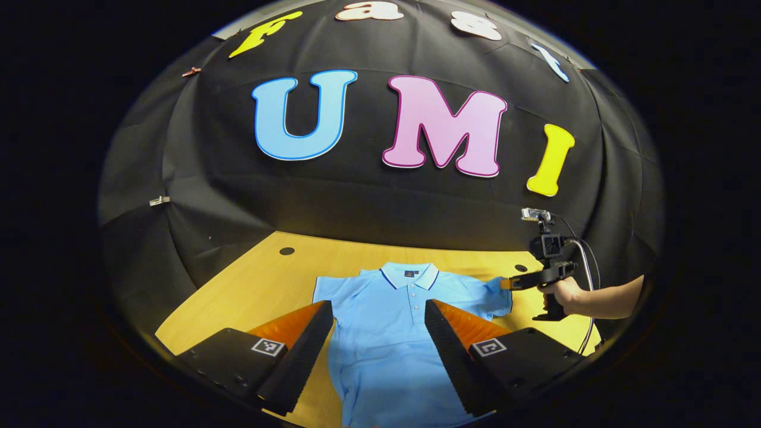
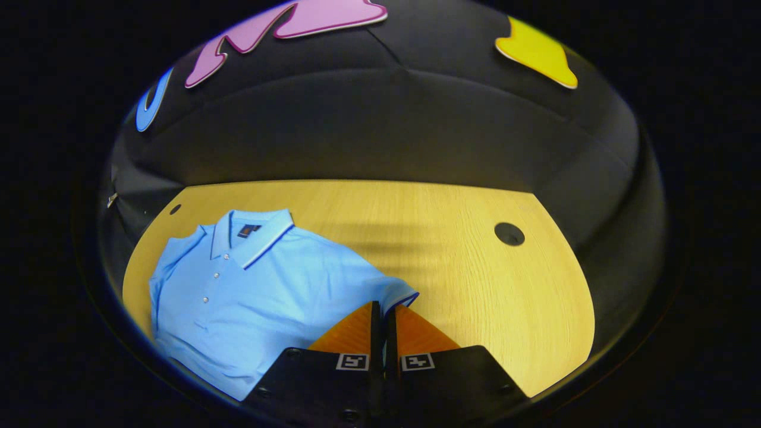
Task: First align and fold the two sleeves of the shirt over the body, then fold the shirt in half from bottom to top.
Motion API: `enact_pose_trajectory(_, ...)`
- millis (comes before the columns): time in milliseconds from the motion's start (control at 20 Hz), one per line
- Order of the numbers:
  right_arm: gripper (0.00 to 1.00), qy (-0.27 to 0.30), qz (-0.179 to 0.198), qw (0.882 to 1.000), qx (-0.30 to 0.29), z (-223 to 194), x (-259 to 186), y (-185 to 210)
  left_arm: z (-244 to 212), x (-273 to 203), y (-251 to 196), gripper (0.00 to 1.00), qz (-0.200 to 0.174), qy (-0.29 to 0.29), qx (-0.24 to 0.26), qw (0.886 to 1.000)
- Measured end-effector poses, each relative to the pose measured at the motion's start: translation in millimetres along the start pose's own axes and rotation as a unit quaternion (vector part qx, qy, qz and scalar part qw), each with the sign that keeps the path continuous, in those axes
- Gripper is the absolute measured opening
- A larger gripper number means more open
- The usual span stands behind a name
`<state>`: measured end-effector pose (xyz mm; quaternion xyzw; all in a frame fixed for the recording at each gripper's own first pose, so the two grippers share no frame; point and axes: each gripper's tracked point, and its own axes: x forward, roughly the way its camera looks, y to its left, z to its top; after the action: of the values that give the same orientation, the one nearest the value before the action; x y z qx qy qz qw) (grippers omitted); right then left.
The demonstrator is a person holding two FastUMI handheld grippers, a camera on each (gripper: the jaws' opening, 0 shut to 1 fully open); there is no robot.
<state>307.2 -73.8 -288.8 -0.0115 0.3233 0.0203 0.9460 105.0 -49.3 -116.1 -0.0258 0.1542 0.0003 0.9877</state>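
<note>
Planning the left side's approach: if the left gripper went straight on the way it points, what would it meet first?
Probably the shirt: the open left gripper frames its chest below the collar. It looks raised above the table, so depth is unclear.

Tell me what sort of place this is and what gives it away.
Probably a staged recording booth, not a home: a black cloth wall encloses a bare light wooden table with round cable holes, holding one light-blue polo shirt, while a hand works a camera-topped handheld gripper.

Your right tool (image 2: 383,309) is pinched closed on the sleeve cuff (image 2: 404,296) of the blue shirt (image 2: 255,285), which lies spread on the counter (image 2: 475,279).
</note>
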Motion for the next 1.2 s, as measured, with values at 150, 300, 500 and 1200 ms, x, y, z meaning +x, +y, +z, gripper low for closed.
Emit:
enact_pose_trajectory(150,0.05,-0.022,0.026,0.999,-0.027,31,-9,35,-4,-7,12,0.99,0.014,-0.001,-0.004,1.0)
enact_pose_trajectory(300,0.05,-0.03,0.058,0.996,-0.067,43,-11,86,-4,-15,29,0.99,0.035,-0.006,-0.016,0.999)
enact_pose_trajectory(500,0.05,-0.022,0.11,0.988,-0.108,34,-13,174,-4,-20,49,0.99,0.062,-0.017,-0.033,0.997)
enact_pose_trajectory(1200,0.98,0.006,0.186,0.976,-0.111,-15,-49,241,-14,64,114,0.96,0.058,0.019,-0.037,0.997)
